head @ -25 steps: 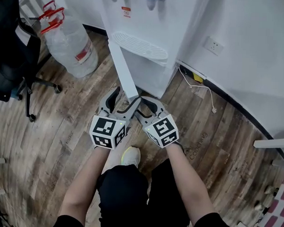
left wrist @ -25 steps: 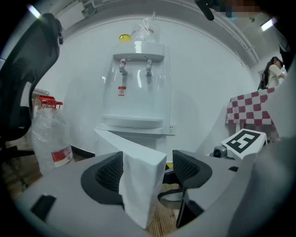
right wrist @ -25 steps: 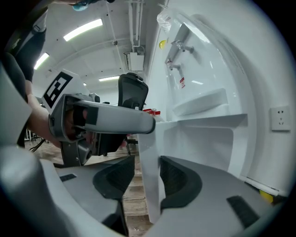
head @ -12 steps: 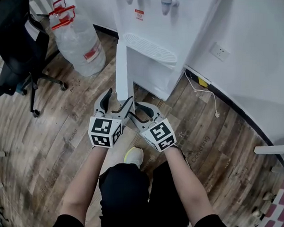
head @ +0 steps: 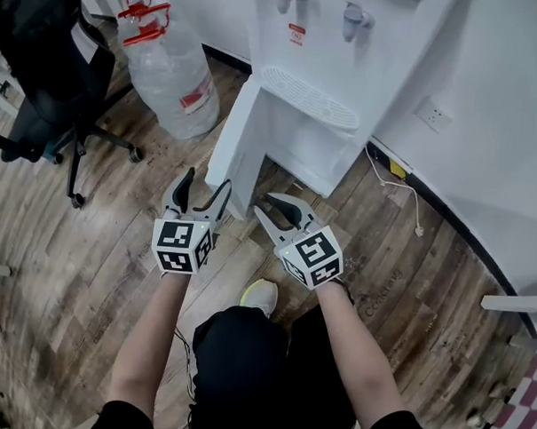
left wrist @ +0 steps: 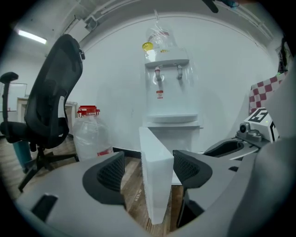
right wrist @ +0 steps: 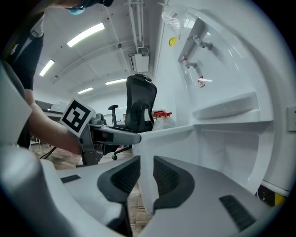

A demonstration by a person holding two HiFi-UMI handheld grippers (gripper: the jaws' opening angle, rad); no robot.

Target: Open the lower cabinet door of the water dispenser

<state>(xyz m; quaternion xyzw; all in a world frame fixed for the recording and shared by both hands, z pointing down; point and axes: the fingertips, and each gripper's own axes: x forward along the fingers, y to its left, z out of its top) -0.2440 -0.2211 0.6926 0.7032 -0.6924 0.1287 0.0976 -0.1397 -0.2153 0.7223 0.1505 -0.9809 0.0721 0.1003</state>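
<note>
The white water dispenser (head: 346,70) stands against the wall. Its lower cabinet door (head: 236,137) hangs swung out to the left, and the white cabinet inside (head: 298,139) shows. My left gripper (head: 205,184) straddles the door's free edge (left wrist: 152,148). The right pad (left wrist: 189,169) lies against the door and the left pad (left wrist: 111,173) stands clear of it, so the jaws are open. My right gripper (head: 263,204) hovers just right of the door's bottom corner. Its jaws have just been closing to a narrow gap (right wrist: 146,178) with nothing between them; the door (right wrist: 166,132) lies beyond.
A large clear water bottle (head: 173,67) with a red cap stands left of the dispenser. A black office chair (head: 44,57) is further left. A wall socket (head: 434,114) and a white cable (head: 403,193) are at the right. The person's shoe (head: 260,296) is below the grippers.
The door has swung further out to the left, and my left gripper moved left with it. The right gripper's jaws have narrowed and it has drifted apart from the left one.
</note>
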